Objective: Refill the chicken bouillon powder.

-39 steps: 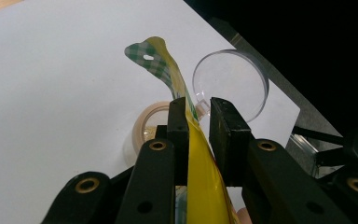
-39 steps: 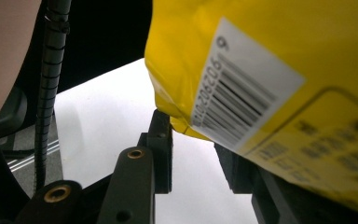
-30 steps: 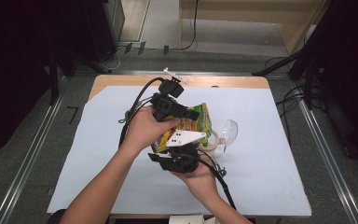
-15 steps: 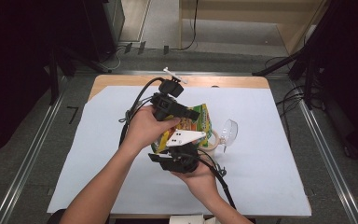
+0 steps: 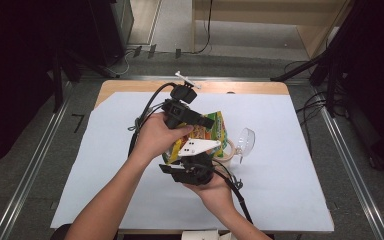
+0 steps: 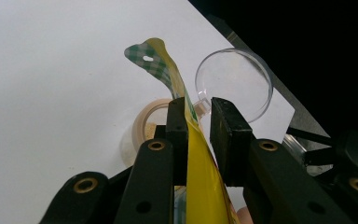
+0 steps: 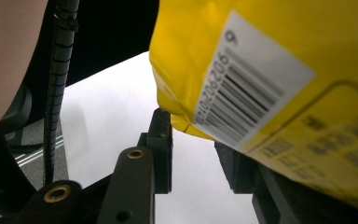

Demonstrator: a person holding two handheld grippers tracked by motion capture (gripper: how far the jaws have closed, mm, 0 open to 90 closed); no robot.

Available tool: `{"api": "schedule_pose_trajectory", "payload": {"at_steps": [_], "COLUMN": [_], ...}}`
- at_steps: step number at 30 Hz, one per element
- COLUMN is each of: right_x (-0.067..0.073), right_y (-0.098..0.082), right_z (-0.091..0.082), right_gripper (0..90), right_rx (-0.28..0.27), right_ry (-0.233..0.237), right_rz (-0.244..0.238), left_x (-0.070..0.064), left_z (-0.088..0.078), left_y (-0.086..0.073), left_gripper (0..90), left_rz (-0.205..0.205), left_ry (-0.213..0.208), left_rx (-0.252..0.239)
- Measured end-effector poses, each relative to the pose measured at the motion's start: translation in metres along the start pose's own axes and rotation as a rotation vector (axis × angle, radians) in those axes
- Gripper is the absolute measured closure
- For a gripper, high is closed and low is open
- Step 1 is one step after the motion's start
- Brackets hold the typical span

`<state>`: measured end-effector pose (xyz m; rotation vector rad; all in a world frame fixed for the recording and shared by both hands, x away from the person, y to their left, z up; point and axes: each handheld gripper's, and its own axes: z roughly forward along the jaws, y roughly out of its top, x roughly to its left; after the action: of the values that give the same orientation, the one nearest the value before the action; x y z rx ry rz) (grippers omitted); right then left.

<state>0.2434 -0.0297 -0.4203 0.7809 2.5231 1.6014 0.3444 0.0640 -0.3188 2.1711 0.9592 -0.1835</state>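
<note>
Jaws of the left gripper (image 6: 196, 122) clamp the yellow bag (image 6: 200, 177); right gripper (image 7: 193, 144) jaws stand apart beneath it.

A wooden table (image 5: 130, 86) is covered almost wholly by a white sheet (image 5: 290, 170), with bare wood left along the far edge. On the sheet, a clear plastic cup (image 5: 246, 142) is laid on its side, just beside a tan tape roll (image 5: 228, 156).
</note>
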Motion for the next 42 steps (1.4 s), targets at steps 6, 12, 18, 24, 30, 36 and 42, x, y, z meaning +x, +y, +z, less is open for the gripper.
{"api": "schedule_pose_trajectory", "payload": {"at_steps": [6,12,18,24,30,36,42], "right_x": [0.0001,-0.0008,-0.0006,-0.0007,-0.0005,0.0001,0.0011], "right_y": [-0.0008,-0.0007,-0.001,-0.0011,-0.0011,-0.0008,-0.0003], "right_z": [0.0006,-0.0004,-0.0002,-0.0004,-0.0005,-0.0003,-0.0013], "right_gripper": [69.5,69.7,69.7,70.0,70.0,69.9,69.9], "right_rx": [0.002,0.0,-0.001,0.001,0.001,0.003,0.003], "right_ry": [0.0,-0.005,-0.004,-0.006,-0.004,-0.002,-0.005], "right_rz": [0.0,-0.001,0.0,-0.003,-0.004,0.002,-0.006], "left_x": [0.0,-0.0017,-0.0017,-0.0017,-0.0018,-0.0019,-0.0029], "left_z": [0.0005,0.0008,0.0011,0.0011,0.0013,0.0013,0.0006], "left_y": [-0.0004,0.0003,0.0002,0.0002,0.0003,0.0001,0.0002], "left_gripper": [77.7,77.8,77.7,77.7,77.7,77.7,77.7], "left_rz": [0.007,0.009,0.011,0.012,0.012,0.011,0.015], "left_ry": [0.006,0.009,0.009,0.009,0.011,0.013,0.011], "left_rx": [0.009,-0.004,-0.002,-0.001,0.001,0.003,-0.001]}}
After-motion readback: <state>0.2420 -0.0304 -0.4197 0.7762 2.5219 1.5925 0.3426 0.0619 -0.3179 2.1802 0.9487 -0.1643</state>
